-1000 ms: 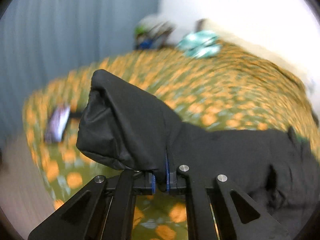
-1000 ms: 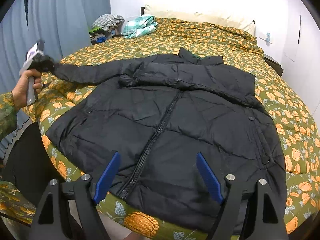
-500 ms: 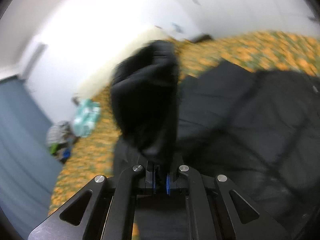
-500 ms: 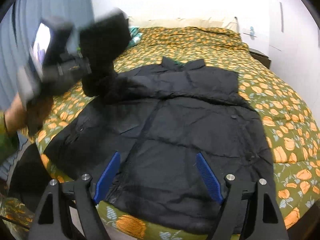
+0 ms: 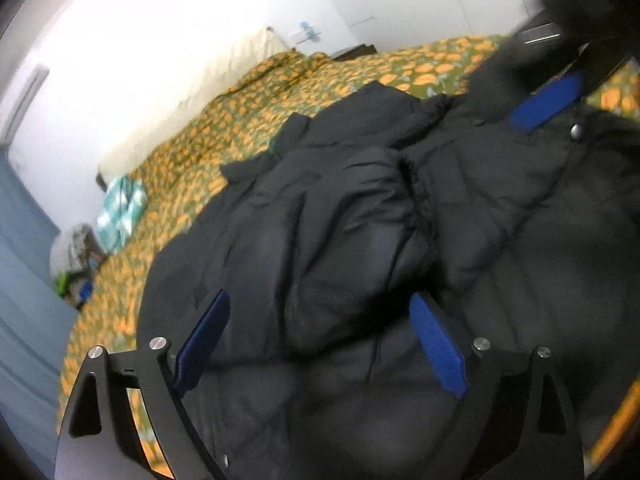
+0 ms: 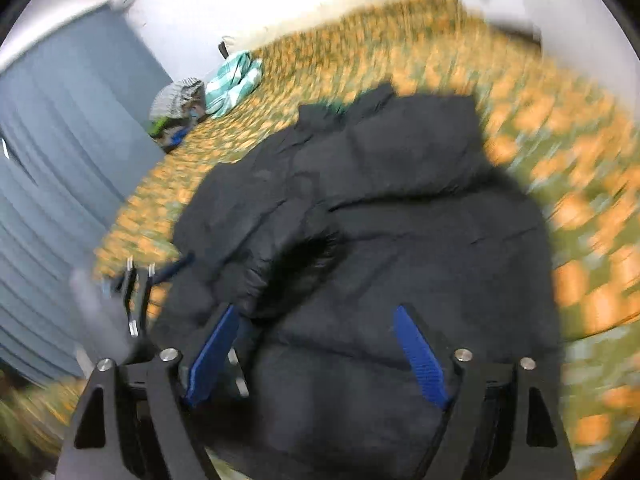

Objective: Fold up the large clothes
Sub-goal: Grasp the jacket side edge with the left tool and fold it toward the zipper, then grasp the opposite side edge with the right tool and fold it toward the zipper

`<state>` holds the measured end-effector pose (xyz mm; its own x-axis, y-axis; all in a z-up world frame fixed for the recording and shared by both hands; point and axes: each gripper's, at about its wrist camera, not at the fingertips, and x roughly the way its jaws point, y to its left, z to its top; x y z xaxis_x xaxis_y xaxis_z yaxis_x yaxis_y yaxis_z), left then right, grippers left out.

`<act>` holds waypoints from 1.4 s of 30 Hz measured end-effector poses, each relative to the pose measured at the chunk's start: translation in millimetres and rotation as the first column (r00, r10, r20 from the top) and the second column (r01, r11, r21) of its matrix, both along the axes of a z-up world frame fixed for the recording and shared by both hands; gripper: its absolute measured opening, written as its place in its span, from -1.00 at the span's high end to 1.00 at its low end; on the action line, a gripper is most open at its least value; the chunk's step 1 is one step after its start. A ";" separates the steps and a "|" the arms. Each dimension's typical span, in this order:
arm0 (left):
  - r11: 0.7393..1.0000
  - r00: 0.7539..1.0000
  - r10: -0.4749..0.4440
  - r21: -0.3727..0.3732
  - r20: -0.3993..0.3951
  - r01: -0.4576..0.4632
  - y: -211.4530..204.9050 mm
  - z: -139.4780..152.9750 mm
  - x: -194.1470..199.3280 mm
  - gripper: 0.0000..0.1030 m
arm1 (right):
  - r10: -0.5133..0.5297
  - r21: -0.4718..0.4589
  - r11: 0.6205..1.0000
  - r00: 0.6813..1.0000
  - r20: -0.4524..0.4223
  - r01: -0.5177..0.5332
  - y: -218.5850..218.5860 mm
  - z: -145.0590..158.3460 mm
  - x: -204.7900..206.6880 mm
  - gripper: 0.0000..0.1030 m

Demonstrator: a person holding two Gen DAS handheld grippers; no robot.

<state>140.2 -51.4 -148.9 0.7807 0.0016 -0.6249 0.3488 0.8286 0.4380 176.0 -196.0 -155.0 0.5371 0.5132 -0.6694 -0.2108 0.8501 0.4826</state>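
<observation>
Home bedroom: bed (image 5: pixel 312 80) with floral cover, pillows (image 5: pixel 240 56), curtain (image 6: pixel 60 160), white walls.

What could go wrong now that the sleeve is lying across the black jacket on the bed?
The sleeve sits in a puffy, bunched heap on the jacket, not flat, so it might spring back or leave a lumpy fold. The left gripper, whose jaws have just been opening, hovers right above it and could snag the fabric. The right gripper, open too, is close by, so the two tools might bump.
</observation>
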 end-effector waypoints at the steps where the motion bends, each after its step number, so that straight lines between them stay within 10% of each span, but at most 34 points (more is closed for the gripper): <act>1: 0.999 1.000 0.029 -0.028 -0.005 -0.029 9.9 5.1 -6.4 -0.79 | 0.002 0.054 0.999 1.000 -0.026 -0.001 5.4 -6.9 10.5 -0.67; 9: 0.947 0.967 0.243 -0.195 -0.074 -0.253 60.2 14.5 -38.6 -0.79 | 0.024 0.000 1.000 0.991 -0.130 -0.024 85.6 -51.8 62.4 -0.64; 11: 0.933 0.957 0.275 -0.213 -0.092 -0.288 67.4 13.1 -46.0 -0.79 | -0.017 -0.066 0.998 0.995 -0.102 0.010 94.3 -42.3 64.9 0.37; 14: 0.918 0.946 0.305 -0.230 -0.106 -0.322 75.8 12.6 -55.2 -0.79 | 0.006 -0.084 0.996 1.000 0.005 -0.005 102.7 0.7 71.1 0.72; 23: 0.874 0.925 0.355 -0.303 -0.136 -0.380 96.0 15.7 -45.7 -0.79 | -0.058 -0.179 0.976 0.943 0.328 0.122 54.0 129.7 178.3 0.76; 35: 0.857 0.906 0.357 -0.306 -0.226 -0.414 107.9 11.9 -21.0 -0.79 | -0.222 -0.268 0.938 0.975 0.030 0.222 -52.6 -25.2 207.7 0.54; 38: 0.843 0.910 0.354 -0.347 -0.216 -0.410 118.0 28.4 5.7 -0.79 | -0.236 -0.265 0.936 0.972 0.023 0.233 -56.3 -29.5 199.4 0.12; 42: 0.804 0.920 0.335 -0.448 -0.205 -0.392 137.8 54.7 69.7 -0.81 | -0.236 -0.308 0.914 0.963 0.126 0.264 -54.3 0.4 178.1 0.03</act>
